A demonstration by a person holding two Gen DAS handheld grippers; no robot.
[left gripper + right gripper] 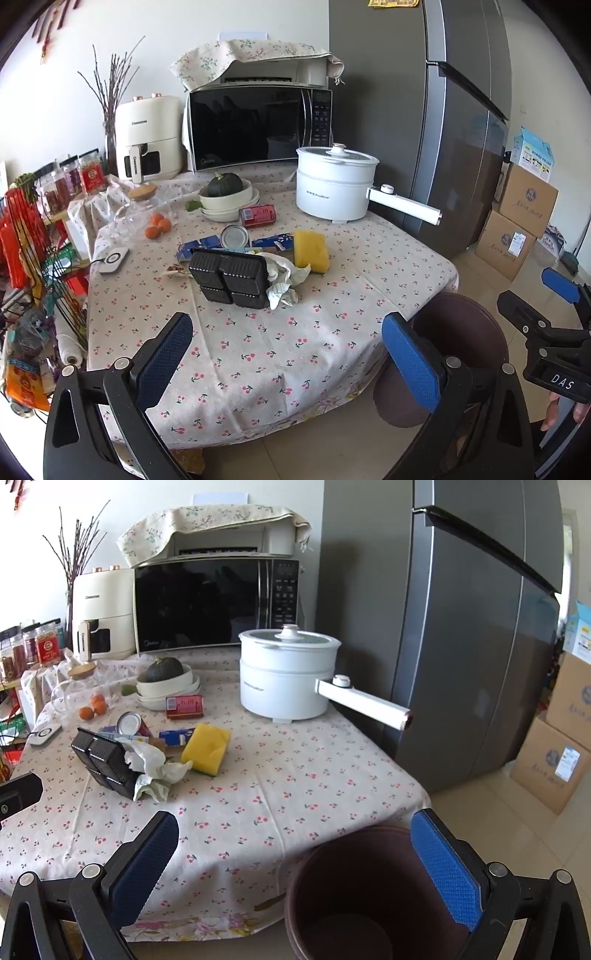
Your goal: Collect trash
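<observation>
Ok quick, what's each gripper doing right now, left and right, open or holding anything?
Left gripper: open wide, empty, above the near tablecloth.
Right gripper: open wide, empty, over the table edge and the brown bin.

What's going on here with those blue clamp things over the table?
A person holds two grippers, left gripper and right gripper, both open and empty, above a cherry-print table. Litter sits untouched: a black tray, crumpled paper, cans. A brown bin waits by the table edge.
</observation>
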